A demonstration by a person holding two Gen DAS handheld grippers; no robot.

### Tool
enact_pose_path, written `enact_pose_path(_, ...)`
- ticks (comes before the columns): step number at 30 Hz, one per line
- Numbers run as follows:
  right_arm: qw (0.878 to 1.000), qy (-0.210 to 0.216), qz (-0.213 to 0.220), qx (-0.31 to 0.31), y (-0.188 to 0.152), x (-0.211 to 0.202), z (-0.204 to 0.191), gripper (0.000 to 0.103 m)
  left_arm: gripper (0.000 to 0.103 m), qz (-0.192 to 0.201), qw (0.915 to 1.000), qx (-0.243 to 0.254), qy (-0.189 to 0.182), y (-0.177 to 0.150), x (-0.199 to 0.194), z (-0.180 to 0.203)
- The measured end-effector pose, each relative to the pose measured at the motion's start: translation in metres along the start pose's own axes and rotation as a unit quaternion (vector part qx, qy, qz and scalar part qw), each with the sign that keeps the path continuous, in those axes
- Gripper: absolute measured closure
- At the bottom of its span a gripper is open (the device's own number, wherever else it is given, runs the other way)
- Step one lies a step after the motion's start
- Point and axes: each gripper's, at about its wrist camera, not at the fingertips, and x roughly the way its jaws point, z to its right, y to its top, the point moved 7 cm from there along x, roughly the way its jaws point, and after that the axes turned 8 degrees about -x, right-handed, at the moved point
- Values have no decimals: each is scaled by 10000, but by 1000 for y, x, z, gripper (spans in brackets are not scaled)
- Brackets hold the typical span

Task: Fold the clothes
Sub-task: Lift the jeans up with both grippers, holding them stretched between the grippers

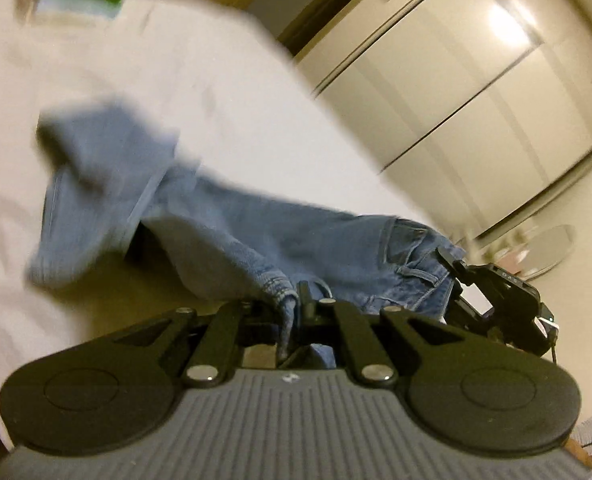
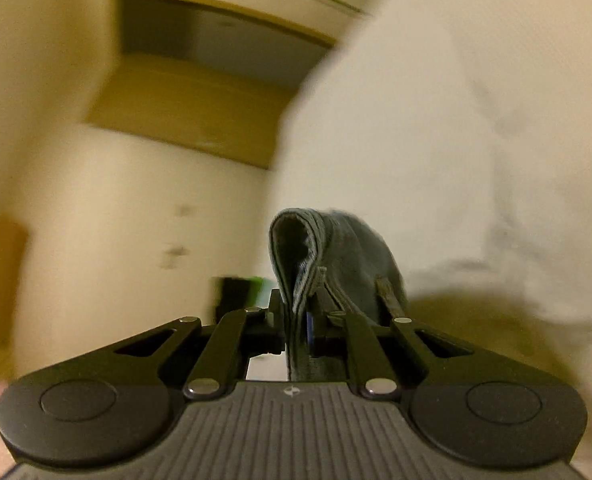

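Each wrist view looks forward, close behind its own tool; both share the jeans (image 1: pixel 255 232) (blurred) and white bed (image 1: pixel 223 92).

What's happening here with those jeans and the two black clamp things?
A person is folding a pair of blue jeans using two handheld grippers. The left gripper is shut on the denim at the waist end, and the right gripper is shut on another edge. The jeans hang between them above a white bed.

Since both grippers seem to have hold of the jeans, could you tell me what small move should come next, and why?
Probably draw the two grippers apart: the left gripper and right gripper each pinch denim, yet the jeans hang bunched over the white bed.
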Motion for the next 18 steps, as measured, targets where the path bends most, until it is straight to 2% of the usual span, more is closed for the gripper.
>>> enact_pose_path(2,9986,431,63,-307,19,-3,-53,92,99,445,9979,405,-234,26,-42,41)
enact_pose_path(4,9945,867,149,-575,35,-9,-105,92,99,877,9923,792,-361,49,-83,78)
enact_pose_path(8,9805,1750,395,-798,61,-30,-193,92,99,1618,9796,944,-728,83,-165,134)
enact_pose_path(11,9622,2452,614,-1017,72,-58,-250,92,98,1981,9696,981,-1053,87,-219,164)
enact_pose_path(14,9411,2982,855,-1344,75,-83,-298,92,98,2165,9615,1010,-1361,83,-262,177)
enact_pose_path(18,9207,3354,1075,-1682,77,-90,-346,92,98,2437,9491,1142,-1639,85,-304,180)
